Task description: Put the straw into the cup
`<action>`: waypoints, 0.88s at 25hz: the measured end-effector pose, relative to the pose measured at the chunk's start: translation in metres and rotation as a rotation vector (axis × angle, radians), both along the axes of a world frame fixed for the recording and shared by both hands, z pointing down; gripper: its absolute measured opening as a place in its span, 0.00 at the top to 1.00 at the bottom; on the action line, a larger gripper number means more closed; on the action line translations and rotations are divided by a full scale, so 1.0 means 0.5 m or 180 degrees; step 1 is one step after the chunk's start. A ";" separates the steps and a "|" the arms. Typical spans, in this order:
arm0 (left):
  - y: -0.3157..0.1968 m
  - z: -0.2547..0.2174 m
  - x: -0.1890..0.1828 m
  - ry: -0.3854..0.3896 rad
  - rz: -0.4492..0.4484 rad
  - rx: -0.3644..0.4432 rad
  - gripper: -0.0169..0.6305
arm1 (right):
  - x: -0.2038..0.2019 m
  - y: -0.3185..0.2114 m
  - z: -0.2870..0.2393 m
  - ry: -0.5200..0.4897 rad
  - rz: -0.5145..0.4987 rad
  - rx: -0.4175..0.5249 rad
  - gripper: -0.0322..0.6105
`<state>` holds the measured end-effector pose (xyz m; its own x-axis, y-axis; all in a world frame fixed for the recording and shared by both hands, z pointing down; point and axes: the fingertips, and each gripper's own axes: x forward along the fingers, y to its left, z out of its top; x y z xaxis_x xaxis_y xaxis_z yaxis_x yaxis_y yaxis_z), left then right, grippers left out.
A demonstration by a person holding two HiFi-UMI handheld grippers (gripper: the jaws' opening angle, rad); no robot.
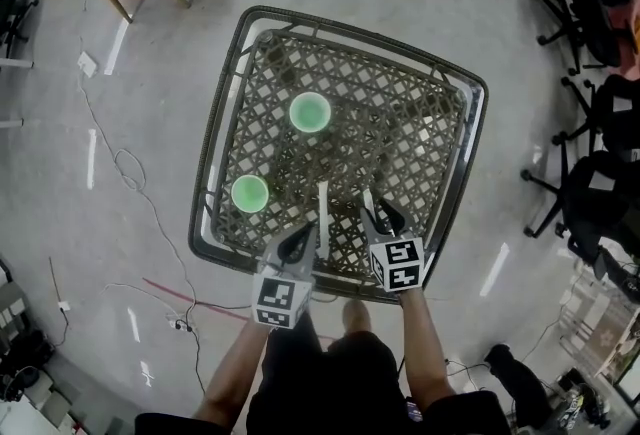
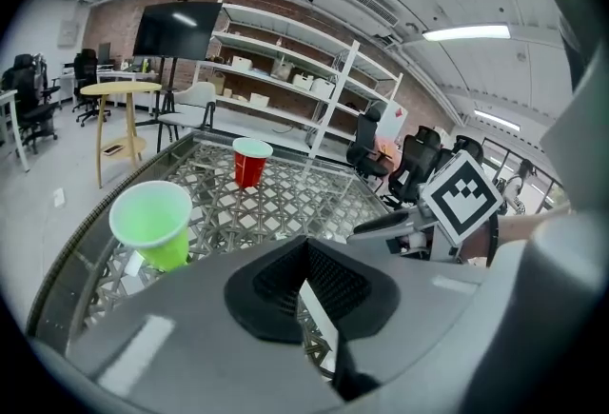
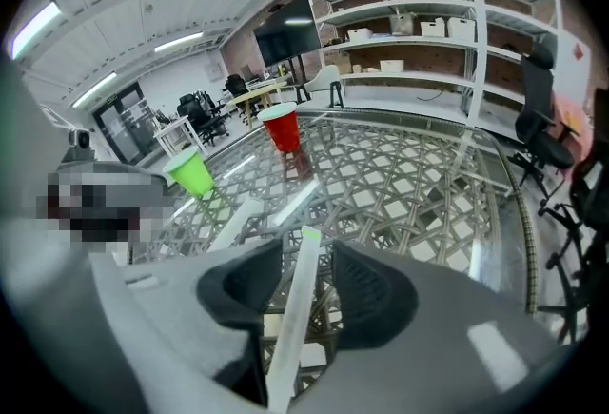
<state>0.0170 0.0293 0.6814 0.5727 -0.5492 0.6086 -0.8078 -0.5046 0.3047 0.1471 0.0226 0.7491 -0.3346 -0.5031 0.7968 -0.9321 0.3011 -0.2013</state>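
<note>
My right gripper (image 3: pixel 303 250) stands open, the straw (image 3: pixel 295 307) loose between its jaws, neither pad pressing it. My left gripper (image 2: pixel 306 241) is closed at the tips; a second straw (image 1: pixel 322 206) lies just beside it, pinched or not I cannot tell. Both straws sit at six o'clock on the table (image 1: pixel 203 203); green cup (image 2: pixel 152 222) at eight, red cup (image 2: pixel 251 162) at eleven, both empty. By my reckoning nothing is done yet; grasp, carry and insert remain.
</note>
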 end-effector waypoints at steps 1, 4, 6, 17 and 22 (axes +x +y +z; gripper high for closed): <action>0.001 0.002 -0.002 0.0000 -0.0002 -0.0008 0.96 | -0.001 -0.001 0.005 0.0032 -0.0016 -0.0012 0.71; 0.000 0.003 -0.005 0.0003 -0.0008 -0.0020 0.96 | -0.005 -0.002 0.013 0.0041 -0.0028 -0.0048 0.71; -0.002 0.004 -0.009 0.0008 -0.0015 -0.0022 0.96 | -0.008 -0.002 0.017 0.0038 -0.0019 -0.0073 0.71; 0.002 0.011 -0.023 0.0021 -0.0033 -0.0046 0.96 | -0.006 0.000 0.033 0.0152 -0.0040 -0.0158 0.72; 0.005 0.007 -0.029 0.0037 -0.0037 -0.0043 0.96 | -0.011 0.002 0.035 0.0170 -0.0066 -0.0189 0.76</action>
<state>0.0027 0.0317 0.6851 0.5734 -0.5477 0.6093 -0.8099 -0.4910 0.3208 0.1418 0.0235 0.7664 -0.3007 -0.4480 0.8420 -0.9357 0.3094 -0.1695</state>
